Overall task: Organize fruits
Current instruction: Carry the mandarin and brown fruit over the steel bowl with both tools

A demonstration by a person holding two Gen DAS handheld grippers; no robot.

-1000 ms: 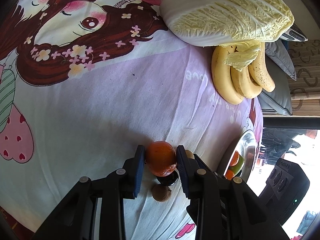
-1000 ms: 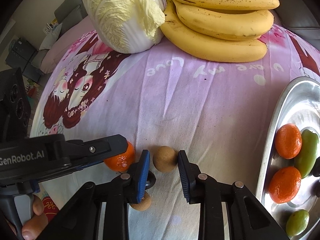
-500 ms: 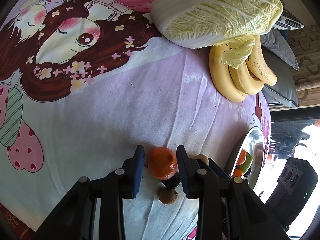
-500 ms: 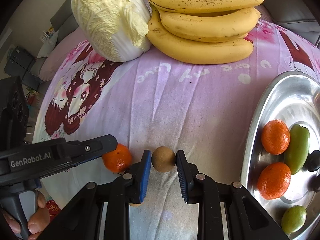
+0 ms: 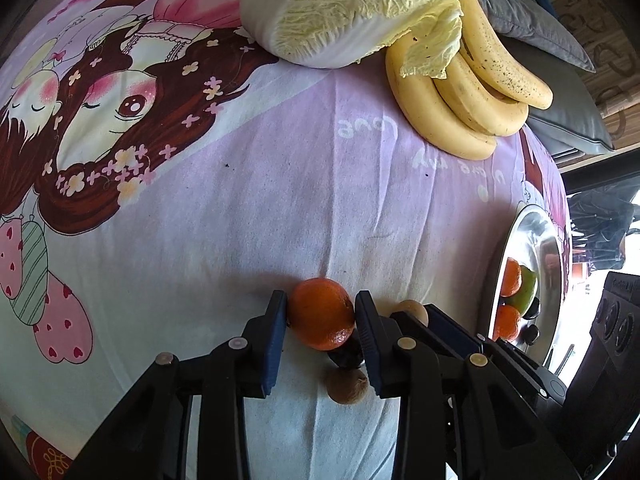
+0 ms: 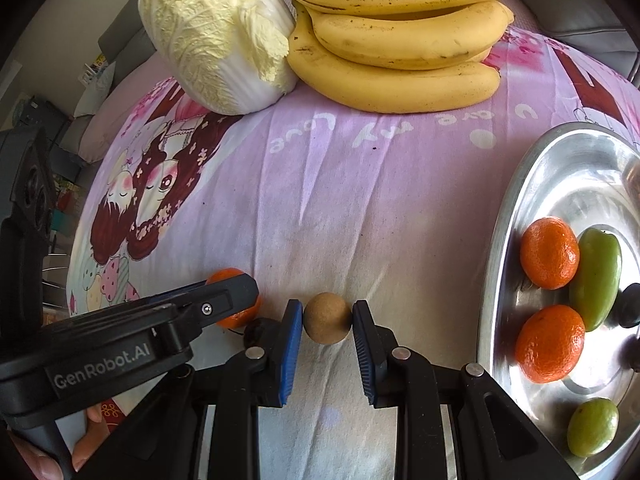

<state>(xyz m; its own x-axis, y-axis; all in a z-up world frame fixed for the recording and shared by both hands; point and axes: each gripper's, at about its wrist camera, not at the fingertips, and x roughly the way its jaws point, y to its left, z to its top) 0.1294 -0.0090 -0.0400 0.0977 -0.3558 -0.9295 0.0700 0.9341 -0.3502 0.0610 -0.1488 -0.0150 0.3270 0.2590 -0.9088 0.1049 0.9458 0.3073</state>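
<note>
Orange-skinned and soft, a mandarin (image 5: 322, 319) sits clamped across its middle in the left gripper (image 5: 321, 330), just above the printed sheet (image 5: 280, 200); the right gripper (image 6: 327, 338) pinches a firm tan fruit (image 6: 327, 319) (light, apt to roll) short of the steel tray (image 6: 504, 240).

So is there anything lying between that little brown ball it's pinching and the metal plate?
Nothing visible. The right gripper holds the brown ball, and only bare pink cloth lies between it and the metal plate on the right. The bananas sit well back.
</note>
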